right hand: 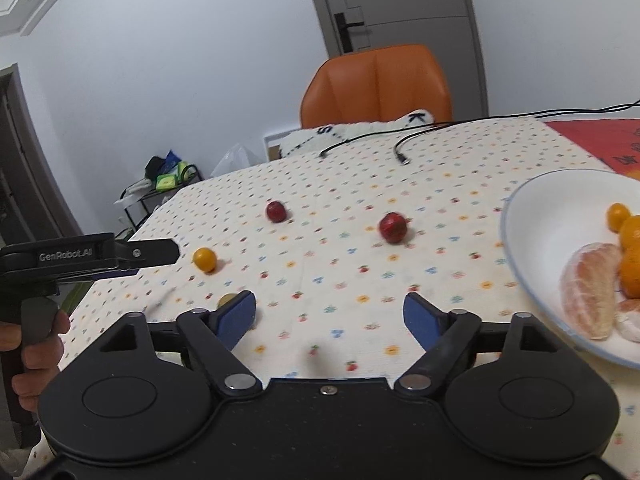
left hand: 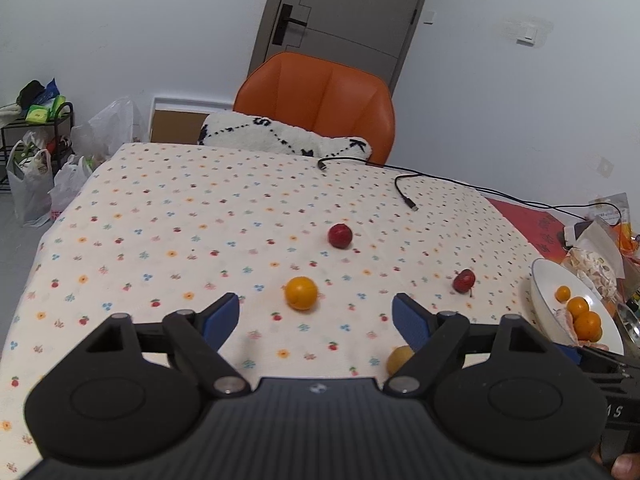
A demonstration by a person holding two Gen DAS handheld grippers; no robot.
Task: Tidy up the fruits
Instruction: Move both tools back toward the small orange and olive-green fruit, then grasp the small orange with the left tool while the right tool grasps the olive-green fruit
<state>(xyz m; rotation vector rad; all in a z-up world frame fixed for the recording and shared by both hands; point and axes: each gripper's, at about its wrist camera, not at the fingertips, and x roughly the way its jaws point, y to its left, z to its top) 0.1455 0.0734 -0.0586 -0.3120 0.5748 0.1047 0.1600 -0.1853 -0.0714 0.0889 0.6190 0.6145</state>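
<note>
**Left wrist view: loose fruit waiting ahead of two spread claws**

Left wrist view shows the left claw [left hand: 316,316] spread wide and empty, with a small round orange citrus fruit [left hand: 301,293] just ahead between its fingers. Two round red fruits [left hand: 340,235] [left hand: 464,280] lie farther ahead and rightward. The right claw [right hand: 330,314], also spread and empty, has the white blue-rimmed bowl [right hand: 532,240] of oranges to its right. Judged best: centre the orange, lower, close gently so it cannot roll. The desk wears a flower-printed cream cloth [left hand: 160,220]; an orange chair [left hand: 320,96] and grey door [left hand: 344,8] stand beyond.

2 wrist views, low over table [left hand: 160,208], facing chair [left hand: 320,92]; shared.
</note>
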